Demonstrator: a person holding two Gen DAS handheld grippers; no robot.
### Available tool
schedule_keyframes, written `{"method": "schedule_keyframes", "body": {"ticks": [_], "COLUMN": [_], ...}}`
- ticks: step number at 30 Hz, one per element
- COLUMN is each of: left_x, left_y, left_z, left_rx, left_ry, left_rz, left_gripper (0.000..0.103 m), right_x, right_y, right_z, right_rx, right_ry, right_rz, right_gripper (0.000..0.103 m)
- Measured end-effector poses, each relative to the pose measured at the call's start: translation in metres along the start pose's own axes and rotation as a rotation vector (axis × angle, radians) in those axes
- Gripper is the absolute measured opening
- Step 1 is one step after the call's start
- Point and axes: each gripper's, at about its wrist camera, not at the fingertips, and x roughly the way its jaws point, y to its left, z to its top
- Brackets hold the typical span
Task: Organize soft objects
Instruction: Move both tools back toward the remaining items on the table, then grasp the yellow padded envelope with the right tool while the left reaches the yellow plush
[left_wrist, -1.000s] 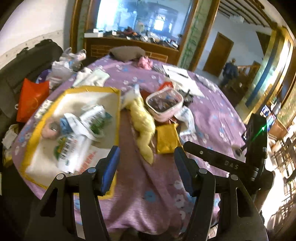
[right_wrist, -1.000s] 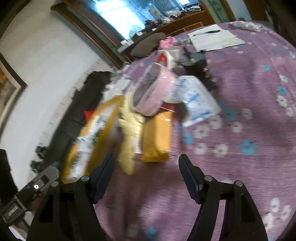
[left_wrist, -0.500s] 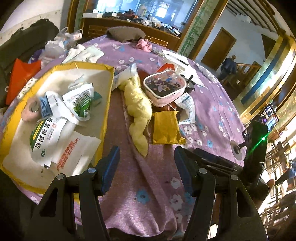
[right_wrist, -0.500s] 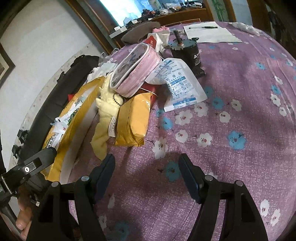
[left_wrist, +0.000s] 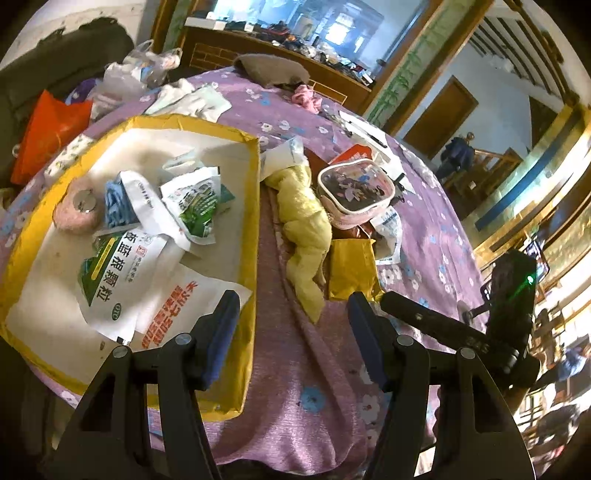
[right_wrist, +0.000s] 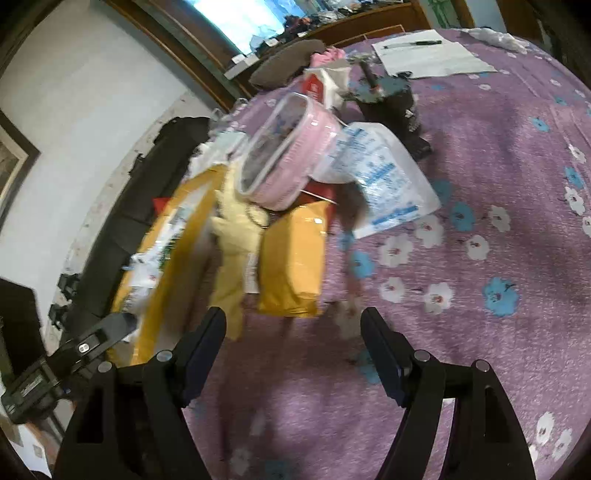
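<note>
On the purple flowered tablecloth (left_wrist: 325, 391), a floppy yellow plush toy (left_wrist: 306, 225) lies between the shallow yellow-rimmed box (left_wrist: 251, 221) and a shiny gold packet (left_wrist: 351, 269). Left gripper (left_wrist: 291, 325) hangs wide with nothing inside. Right gripper (right_wrist: 293, 339) has just been opening and holds nothing too.

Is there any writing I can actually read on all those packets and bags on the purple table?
"板蓝根颗粒": on the white and green paper sachet in the yellow-rimmed shallow box.
"OTC": small oval mark low on that sachet.
Red characters on the white flat packet: upside down, not readable.
Blue print on the clear plastic bag: too blurred.
Green and white pouch: too small.
</note>
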Motion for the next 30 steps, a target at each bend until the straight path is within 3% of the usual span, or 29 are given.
{"method": "schedule_keyframes", "body": {"ticks": [11,14,17,18,19,23,29,30], "left_x": [0.003,0.001,0.005,0.008,0.013,0.058,0.11,0.118], "left_y": [-0.004,-0.007,-0.015,-0.018,-0.02,-0.034,-0.049,-0.051], "left_z": [0.009,0.015,0.027,0.032,0.036,0.056,0.076,0.077], "left_rx": [0.021,0.036,0.066,0.074,0.084,0.158,0.254,0.267], "left_ry": [0.001,-0.003,-0.002,0.001,0.01,0.128,0.211,0.226], "left_rz": [-0.004,0.002,0.022,0.026,0.032,0.075,0.145,0.158], "left_gripper": [0.061,0.061,0.061,0.061,0.061,0.061,0.06,0.049], "right_x": [0.004,0.015,0.031,0.036,0.043,0.032,0.006,0.005], "right_y": [0.01,0.007,0.007,0.007,0.007,0.003,-0.006,-0.005], "right_z": [0.012,0.024,0.032,0.031,0.029,0.022,0.013,0.012], "right_rx": [-0.027,-0.007,-0.007,-0.01,-0.02,-0.012,-0.024,-0.032], "right_ry": [-0.016,-0.011,0.001,0.014,0.04,0.02,-0.065,-0.074], "right_rz": [0.043,0.001,-0.029,-0.048,-0.075,-0.073,-0.053,-0.056], "right_gripper": [0.075,0.074,0.062,0.045,0.039,0.035,0.034,0.034]}}
